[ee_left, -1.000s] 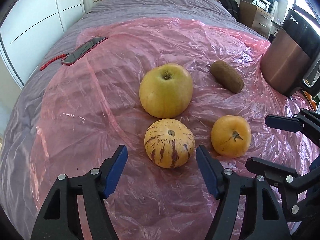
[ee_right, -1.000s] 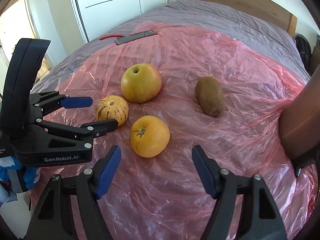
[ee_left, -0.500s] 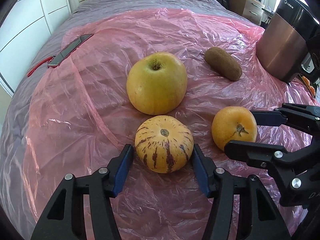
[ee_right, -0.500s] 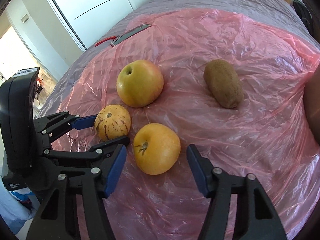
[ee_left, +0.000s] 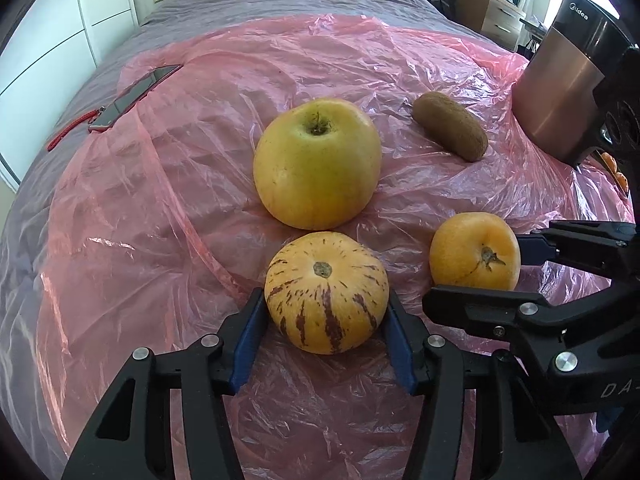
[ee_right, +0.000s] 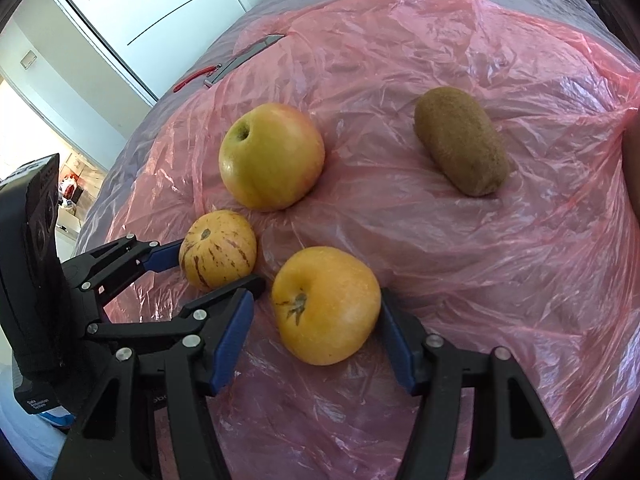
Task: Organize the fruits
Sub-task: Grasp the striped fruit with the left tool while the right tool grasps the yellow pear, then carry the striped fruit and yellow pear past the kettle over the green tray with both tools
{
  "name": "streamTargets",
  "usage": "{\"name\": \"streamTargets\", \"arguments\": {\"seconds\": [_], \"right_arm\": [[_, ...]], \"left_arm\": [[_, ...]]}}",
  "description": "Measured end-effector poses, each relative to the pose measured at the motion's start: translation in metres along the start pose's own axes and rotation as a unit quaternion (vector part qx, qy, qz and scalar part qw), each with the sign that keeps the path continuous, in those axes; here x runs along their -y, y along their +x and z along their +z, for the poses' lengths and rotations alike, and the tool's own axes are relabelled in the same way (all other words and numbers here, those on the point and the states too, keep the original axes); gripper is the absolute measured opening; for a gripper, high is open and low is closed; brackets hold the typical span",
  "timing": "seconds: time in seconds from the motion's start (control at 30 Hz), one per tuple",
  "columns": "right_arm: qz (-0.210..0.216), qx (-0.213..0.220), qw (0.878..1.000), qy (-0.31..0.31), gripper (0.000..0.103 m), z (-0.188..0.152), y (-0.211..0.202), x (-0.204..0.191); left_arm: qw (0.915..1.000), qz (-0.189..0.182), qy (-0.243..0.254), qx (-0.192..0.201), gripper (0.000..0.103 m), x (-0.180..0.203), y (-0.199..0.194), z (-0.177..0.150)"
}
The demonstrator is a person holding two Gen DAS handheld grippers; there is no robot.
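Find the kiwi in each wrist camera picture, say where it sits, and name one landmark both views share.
Left wrist view: the kiwi lies upper right, right of the big yellow apple.
Right wrist view: the kiwi lies upper right, again right of the apple.
Shared landmark: the phone at the far edge of the pink plastic sheet.

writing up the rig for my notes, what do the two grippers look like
Both match: the left gripper and right gripper have matte black plastic linkage arms with silver rivets and flat blue pads on the fingers. The left one's boxy black body carries a small white-lettered label. No cables or sleeves visible.
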State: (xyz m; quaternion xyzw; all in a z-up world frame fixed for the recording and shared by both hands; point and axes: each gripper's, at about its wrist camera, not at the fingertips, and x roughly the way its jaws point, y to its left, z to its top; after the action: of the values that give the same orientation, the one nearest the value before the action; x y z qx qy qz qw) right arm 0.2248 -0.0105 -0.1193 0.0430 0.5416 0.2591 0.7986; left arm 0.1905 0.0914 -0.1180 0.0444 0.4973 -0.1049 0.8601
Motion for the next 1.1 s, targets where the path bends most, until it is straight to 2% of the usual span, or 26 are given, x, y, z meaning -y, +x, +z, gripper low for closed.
{"name": "streamTargets", "arguments": {"seconds": [0.07, 0.13, 0.17, 0.77, 1.1], "right_arm": [[0.001, -0.002, 1.000, 0.010, 0.044, 0.001, 0.002, 0.003], [-0.002, -0.003, 1.000, 0.019, 0.027, 0.002, 0.004, 0.005], [-0.004, -0.002, 1.000, 0.020, 0.021, 0.002, 0.004, 0.006], [0.009, 0.020, 1.000, 0.017, 0.020, -0.010, -0.034, 0.008], [-0.021, 0.040, 0.999, 0.003, 0.020, -0.034, -0.075, 0.015]], "left_arm": [[1.0000, 0.000, 0.002, 0.000, 0.050, 0.001, 0.001, 0.001], [1.0000, 0.001, 0.002, 0.000, 0.050, 0.002, 0.003, 0.003], [1.0000, 0.001, 0.002, -0.001, 0.050, 0.002, 0.004, 0.004], [0.9996, -0.010, -0.023, 0.012, 0.048, 0.006, -0.018, 0.001], [0.9991, -0.008, -0.030, 0.029, 0.048, 0.021, -0.053, -0.009]]}}
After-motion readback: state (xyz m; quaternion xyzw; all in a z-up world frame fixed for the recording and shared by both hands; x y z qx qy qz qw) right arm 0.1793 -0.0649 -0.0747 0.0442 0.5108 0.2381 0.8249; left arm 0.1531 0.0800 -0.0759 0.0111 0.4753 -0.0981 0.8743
